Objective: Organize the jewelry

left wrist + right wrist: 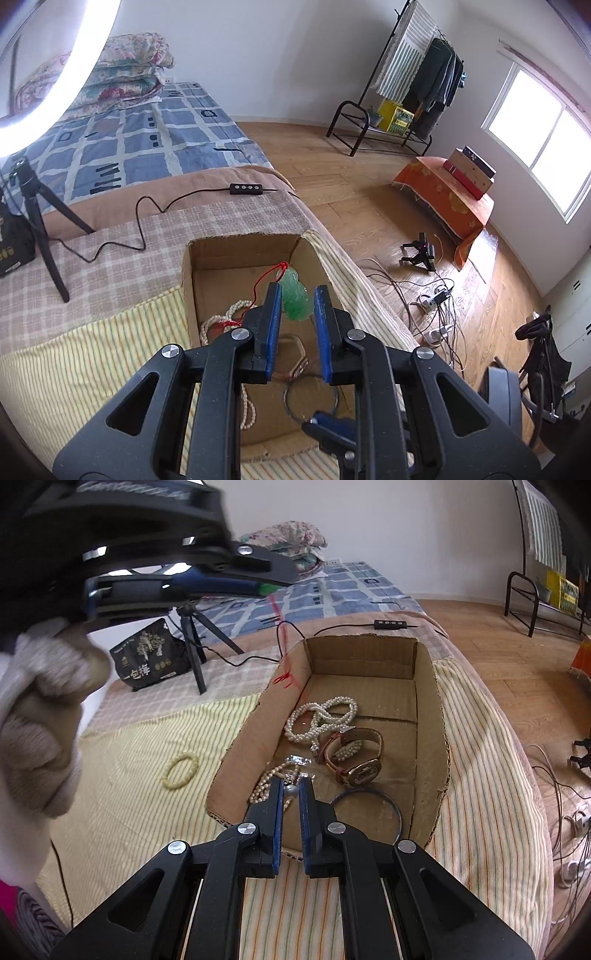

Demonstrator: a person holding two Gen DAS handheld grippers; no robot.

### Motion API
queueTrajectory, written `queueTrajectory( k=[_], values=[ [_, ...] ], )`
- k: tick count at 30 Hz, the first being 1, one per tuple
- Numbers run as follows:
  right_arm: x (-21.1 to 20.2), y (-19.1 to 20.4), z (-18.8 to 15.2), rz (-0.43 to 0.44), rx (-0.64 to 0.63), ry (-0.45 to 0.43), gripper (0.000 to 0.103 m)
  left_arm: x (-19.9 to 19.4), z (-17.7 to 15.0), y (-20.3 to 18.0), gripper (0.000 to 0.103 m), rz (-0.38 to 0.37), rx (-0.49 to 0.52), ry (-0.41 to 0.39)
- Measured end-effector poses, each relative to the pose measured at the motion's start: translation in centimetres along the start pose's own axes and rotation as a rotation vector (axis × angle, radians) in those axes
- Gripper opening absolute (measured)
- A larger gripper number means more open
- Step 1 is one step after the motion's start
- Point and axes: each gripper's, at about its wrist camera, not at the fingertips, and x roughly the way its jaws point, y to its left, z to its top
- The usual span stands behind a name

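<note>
1. My left gripper (297, 295) is clamped on a green jade pendant (294, 300), the blue pads pressing its two sides, and it hangs over the open cardboard box (236, 247).
2. The pendant's red cord (264, 280) trails from its top down to the left, into the box beside a pearl strand (225, 319).
3. From my right wrist camera, the left gripper (271, 578) shows high on the left, side on, with a sliver of green at its tip and the red cord (284, 653) dropping to the box's left wall.
4. A gloved hand (40, 716) holds that left gripper's handle.
5. My right gripper (291, 794) sits low over the near end of the box with its jaws drawn narrow; a small silvery bead piece (290, 791) sits between the fingertips, but I cannot tell for sure whether the pads pinch it.
6. Inside the box (428, 716) lie a looped pearl necklace (325, 716), a watch with a tan strap (356, 755), a smaller string of pearls (271, 779) just left of my right fingers, and a thin clear bangle (369, 812) near the front wall.
7. A pale yellow bead bracelet (181, 770) lies outside the box, on the striped cloth (147, 812) to its left.
8. Behind the box stand a small black tripod (194, 650) and a dark snack bag (147, 653), with a cable and inline switch (391, 624) running past the far edge.
</note>
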Motion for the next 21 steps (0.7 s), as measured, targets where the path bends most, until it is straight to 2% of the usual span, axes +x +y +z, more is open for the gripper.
queueTrajectory(
  k=[7,16,17,18,20,21],
  values=[
    [0.7,-0.3,0.1,-0.010,0.000,0.014,0.007,3.4,1.4,-0.3,0.017,0.004,-0.001,0.026],
    [1.0,-0.2,0.1,-0.026,-0.018,0.014,0.009,4.2,2.1,-0.5,0.017,0.010,0.007,0.031],
    [1.0,-0.1,0.1,-0.031,-0.022,0.012,0.019,4.1,2.1,-0.5,0.017,0.016,0.010,0.027],
    [0.9,0.0,0.2,-0.037,-0.025,0.009,0.035,4.1,2.1,-0.5,0.017,0.019,0.010,0.028],
    [0.5,0.0,0.2,-0.044,-0.026,-0.011,0.050,4.0,2.2,-0.4,0.021,0.022,0.003,0.028],
    [0.3,-0.1,0.2,-0.044,-0.021,-0.019,0.050,3.8,2.2,-0.3,0.029,0.023,-0.001,0.025]
  ],
)
